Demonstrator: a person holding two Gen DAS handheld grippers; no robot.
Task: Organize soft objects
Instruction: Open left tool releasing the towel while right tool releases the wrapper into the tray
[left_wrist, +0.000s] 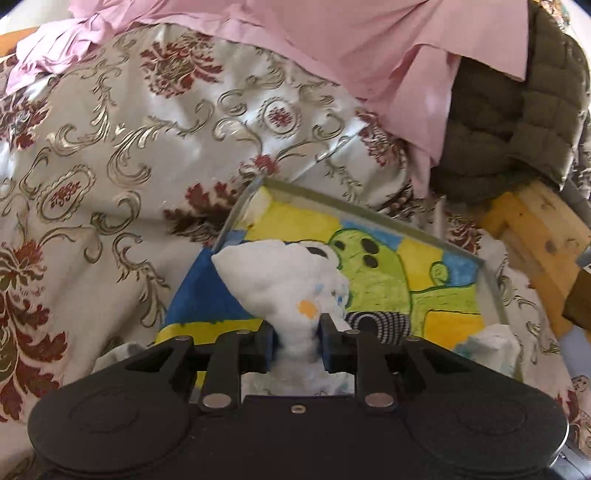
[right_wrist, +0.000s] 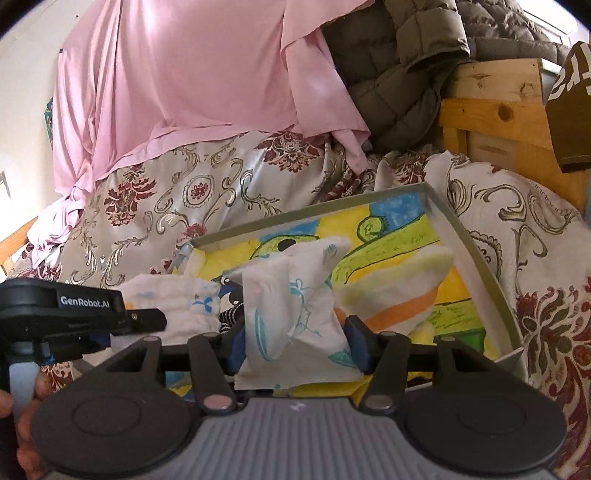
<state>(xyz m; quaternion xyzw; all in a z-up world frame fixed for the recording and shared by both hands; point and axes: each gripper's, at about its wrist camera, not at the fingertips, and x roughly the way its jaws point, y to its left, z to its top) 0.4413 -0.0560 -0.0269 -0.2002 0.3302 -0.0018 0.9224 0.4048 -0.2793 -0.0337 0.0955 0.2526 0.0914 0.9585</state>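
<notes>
left wrist view: left gripper (left_wrist: 297, 341) clamped on a white padded cloth (left_wrist: 280, 280), over a shallow tray (left_wrist: 369, 206) lined with a yellow, green and blue drawing, on a floral satin bedspread (left_wrist: 129, 147). right wrist view: right gripper (right_wrist: 297, 341) pinching a folded white printed cloth (right_wrist: 291, 295) above same tray, pads touching both sides.

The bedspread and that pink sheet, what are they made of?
The bedspread looks like satin or brocade: glossy highlights and metallic-looking scrollwork among dark red flowers. The pink sheet looks like thin matte cotton or jersey: soft drape, stitched hem, no shine. Neither fibre can be told for sure.
</notes>
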